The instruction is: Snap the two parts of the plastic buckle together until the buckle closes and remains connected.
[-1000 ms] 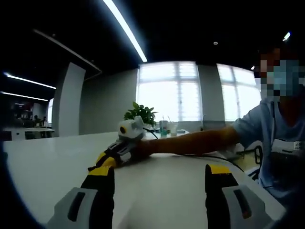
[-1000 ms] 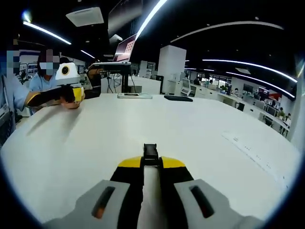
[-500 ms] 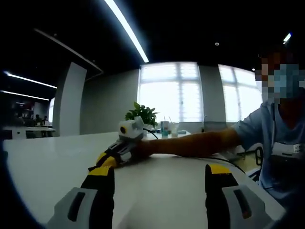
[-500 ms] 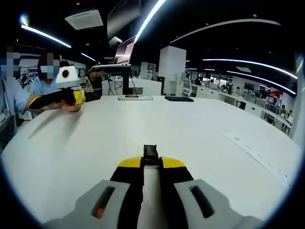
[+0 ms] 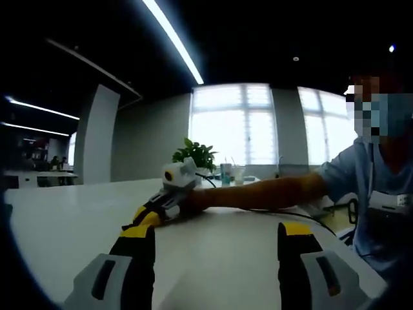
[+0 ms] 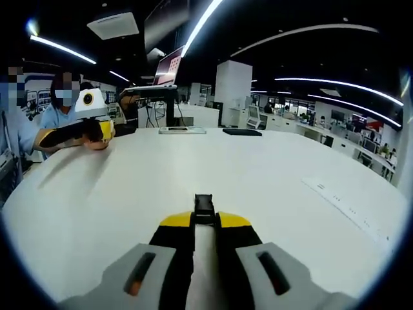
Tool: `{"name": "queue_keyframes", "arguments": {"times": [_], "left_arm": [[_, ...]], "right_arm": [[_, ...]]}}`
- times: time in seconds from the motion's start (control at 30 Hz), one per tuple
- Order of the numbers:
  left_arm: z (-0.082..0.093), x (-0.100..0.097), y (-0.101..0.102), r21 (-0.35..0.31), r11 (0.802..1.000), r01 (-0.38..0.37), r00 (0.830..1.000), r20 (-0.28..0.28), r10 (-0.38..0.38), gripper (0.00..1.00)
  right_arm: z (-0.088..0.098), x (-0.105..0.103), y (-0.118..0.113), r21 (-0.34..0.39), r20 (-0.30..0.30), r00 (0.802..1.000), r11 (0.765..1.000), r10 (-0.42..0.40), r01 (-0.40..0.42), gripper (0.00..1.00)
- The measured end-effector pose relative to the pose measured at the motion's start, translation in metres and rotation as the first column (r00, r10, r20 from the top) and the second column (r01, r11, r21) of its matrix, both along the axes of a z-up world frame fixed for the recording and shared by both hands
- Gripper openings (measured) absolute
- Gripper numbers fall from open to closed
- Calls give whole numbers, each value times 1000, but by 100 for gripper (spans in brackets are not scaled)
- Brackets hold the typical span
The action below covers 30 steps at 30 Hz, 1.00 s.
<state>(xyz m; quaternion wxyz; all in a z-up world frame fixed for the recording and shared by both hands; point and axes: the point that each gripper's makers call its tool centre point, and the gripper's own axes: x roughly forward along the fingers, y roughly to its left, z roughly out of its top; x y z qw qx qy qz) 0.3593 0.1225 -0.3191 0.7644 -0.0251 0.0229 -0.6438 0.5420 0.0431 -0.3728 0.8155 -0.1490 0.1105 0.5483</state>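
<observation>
Two yellow-tipped jaws of the right gripper (image 6: 204, 221) are seen pressed together at the bottom centre of the right gripper view, clamped on a small black buckle part (image 6: 203, 208) that juts from between the tips. The part is held just above the white table (image 6: 271, 168), which spreads across the middle of that frame. At the upper left of that frame, well apart from the part, the left gripper (image 6: 103, 129) is seen resting by the table's far edge in a person's hand (image 6: 90, 134). In the left gripper view, the left gripper's (image 5: 216, 234) jaws are seen standing wide apart at the bottom of the frame, with bare table (image 5: 64, 213) between them. Beyond the left jaw, at centre left, the right gripper (image 5: 150, 216) is seen lying low over the table, gripped by a hand (image 5: 191, 200) at the end of a forearm reaching in from the right. A plant (image 5: 193, 155) is seen behind it, before bright windows (image 5: 235, 126).
</observation>
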Motion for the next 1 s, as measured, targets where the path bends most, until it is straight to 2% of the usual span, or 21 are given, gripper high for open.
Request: {"name": "queue_keyframes", "arguments": {"times": [0.3, 0.47, 0.7, 1.0], "left_arm": [[2, 0, 1, -8, 1000, 13, 1000, -7, -13, 78], [3, 2, 2, -17, 1000, 8, 1000, -11, -8, 78], [2, 5, 2, -9, 1000, 2, 1000, -14, -2, 78], [1, 4, 2, -7, 1000, 1, 1000, -13, -1, 77]], "right_arm": [[-1, 9, -1, 6, -12, 1000, 1000, -13, 13, 16], [-1, 12, -2, 1, -3, 1000, 1000, -20, 20, 13], [-1, 14, 0, 3, -11, 1000, 1000, 11, -11, 13], [4, 32, -2, -2, 5, 1000, 1000, -28, 28, 13]]}}
